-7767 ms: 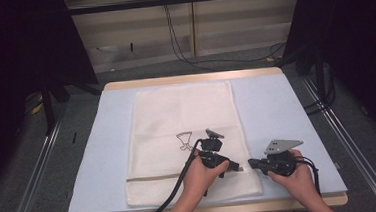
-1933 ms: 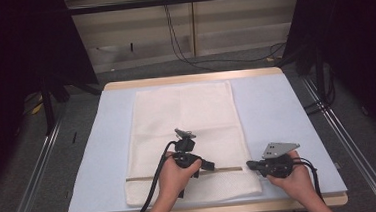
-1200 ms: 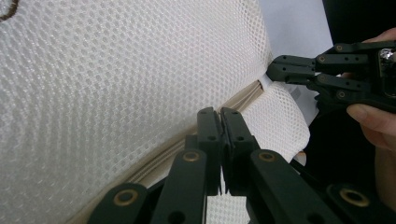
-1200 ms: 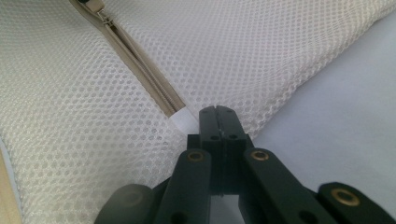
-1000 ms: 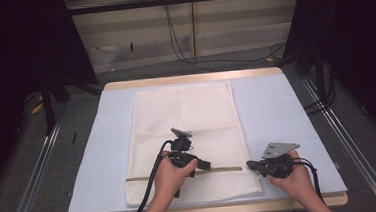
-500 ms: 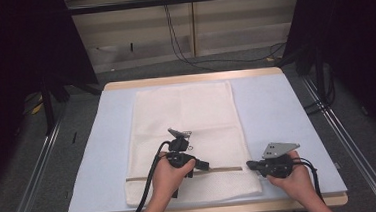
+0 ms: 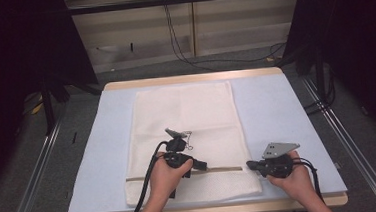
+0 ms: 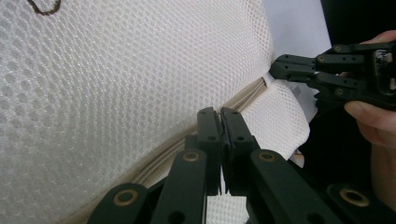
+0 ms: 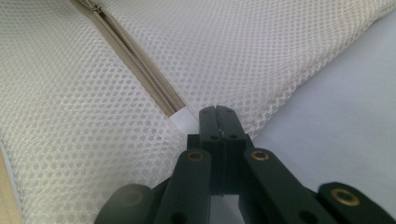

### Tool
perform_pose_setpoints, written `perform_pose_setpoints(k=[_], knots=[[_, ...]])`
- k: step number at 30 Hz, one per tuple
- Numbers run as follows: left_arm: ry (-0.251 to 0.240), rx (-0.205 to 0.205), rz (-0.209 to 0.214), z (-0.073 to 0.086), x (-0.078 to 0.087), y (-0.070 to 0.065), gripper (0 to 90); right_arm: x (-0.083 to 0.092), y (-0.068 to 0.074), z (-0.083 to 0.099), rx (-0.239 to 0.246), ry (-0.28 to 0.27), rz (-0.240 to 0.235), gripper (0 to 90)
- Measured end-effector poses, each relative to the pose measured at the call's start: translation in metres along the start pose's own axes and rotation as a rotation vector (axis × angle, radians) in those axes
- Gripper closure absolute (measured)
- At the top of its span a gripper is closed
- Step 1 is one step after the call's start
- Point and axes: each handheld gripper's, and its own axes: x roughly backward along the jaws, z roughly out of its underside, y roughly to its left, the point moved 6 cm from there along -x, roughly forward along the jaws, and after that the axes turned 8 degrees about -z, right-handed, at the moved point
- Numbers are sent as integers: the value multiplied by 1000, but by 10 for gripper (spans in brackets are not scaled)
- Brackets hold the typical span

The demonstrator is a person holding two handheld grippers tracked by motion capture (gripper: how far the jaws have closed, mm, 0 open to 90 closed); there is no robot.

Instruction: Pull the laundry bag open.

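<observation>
A white mesh laundry bag [image 7: 188, 136] lies flat on a pale blue mat [image 7: 287, 114] covering the wooden table [image 7: 194, 78], in the centre of the high view and left of the mat's middle. A beige zip [image 7: 220, 169] runs crosswise in the bag's lower part. The left gripper [image 7: 203, 165] sits over the zip at lower centre, the right gripper [image 7: 249, 165] at the zip's right end, lower right, both jaws pressed together

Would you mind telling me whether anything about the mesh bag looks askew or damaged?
Nothing stands out. The mesh bag lies flat and square on the mat, its zipper runs straight, and the mesh looks intact. Both grippers sit shut along the zipper.
</observation>
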Motion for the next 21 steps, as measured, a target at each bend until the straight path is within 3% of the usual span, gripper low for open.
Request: perform_pose_setpoints(k=[5, 10, 14, 21], knots=[[5, 1, 13, 0, 1, 0, 876, 0, 0, 0, -1, 0, 1, 900], [1, -9, -5, -1, 3, 4, 876, 0, 0, 0, -2, 1, 1, 900], [1, 7, 6, 1, 8, 6, 876, 0, 0, 0, -7, -1, 0, 900], [-1, -10, -1, 0, 9, 7, 876, 0, 0, 0, -10, -4, 0, 900]])
